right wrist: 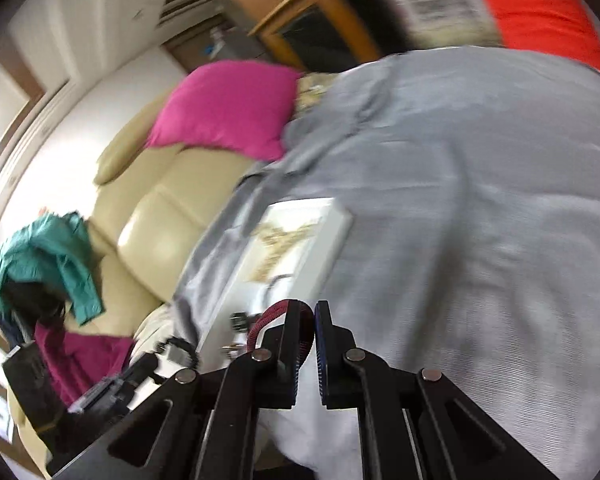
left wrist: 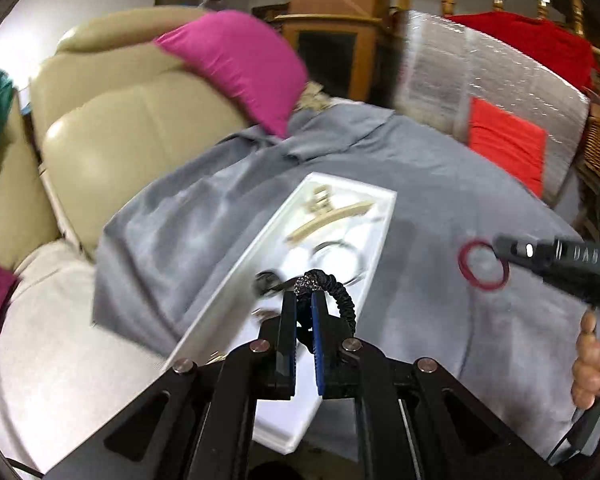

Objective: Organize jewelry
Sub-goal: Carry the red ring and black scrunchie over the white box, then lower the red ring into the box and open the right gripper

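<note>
My left gripper is shut on a black scrunchie hair tie with a sparkly band, held just above the white tray. The tray lies on a grey cloth and holds a beige hair claw, metal rings and a small dark piece. My right gripper is shut on a red ring band, seen in the left wrist view at the gripper's tip, right of the tray. The tray shows blurred in the right wrist view.
A beige leather sofa with a pink cushion stands behind the cloth. A silver wrapped block with a red patch is at the back right. Teal clothing hangs at the left. A hand holds the right gripper.
</note>
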### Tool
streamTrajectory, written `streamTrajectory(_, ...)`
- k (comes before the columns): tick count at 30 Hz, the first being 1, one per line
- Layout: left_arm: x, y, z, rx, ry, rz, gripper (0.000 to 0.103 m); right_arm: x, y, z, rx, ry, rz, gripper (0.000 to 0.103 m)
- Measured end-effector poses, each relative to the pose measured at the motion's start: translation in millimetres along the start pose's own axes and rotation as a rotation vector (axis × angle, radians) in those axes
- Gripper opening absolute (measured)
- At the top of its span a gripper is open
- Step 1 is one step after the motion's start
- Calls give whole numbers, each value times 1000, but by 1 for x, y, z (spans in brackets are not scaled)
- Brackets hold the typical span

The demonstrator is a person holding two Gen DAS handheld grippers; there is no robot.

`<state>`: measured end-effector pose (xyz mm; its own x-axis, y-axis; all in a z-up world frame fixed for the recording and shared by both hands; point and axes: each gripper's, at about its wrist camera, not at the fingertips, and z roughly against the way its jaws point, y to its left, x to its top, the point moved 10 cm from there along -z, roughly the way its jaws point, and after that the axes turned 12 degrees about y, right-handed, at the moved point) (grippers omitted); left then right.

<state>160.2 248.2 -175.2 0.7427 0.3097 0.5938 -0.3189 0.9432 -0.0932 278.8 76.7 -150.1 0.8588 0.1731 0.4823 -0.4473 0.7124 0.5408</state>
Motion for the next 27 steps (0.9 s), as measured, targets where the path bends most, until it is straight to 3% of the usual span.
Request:
streamTrajectory(4,-13,14,-12,-9,35,18,7,2,49,-44,-22,59,107,8)
streamTrajectory(8,-23,15,-24,-34,75,21,7,1,70,-80,-85,108,179,8)
streamTrajectory(15,-36,23,-42,-80,149,62,7,-10,80,-125,-157,192,258,8)
streamTrajectory(27,-40,29,-48,-38,164,56,7,-21,80,-140,-175,218,280,8)
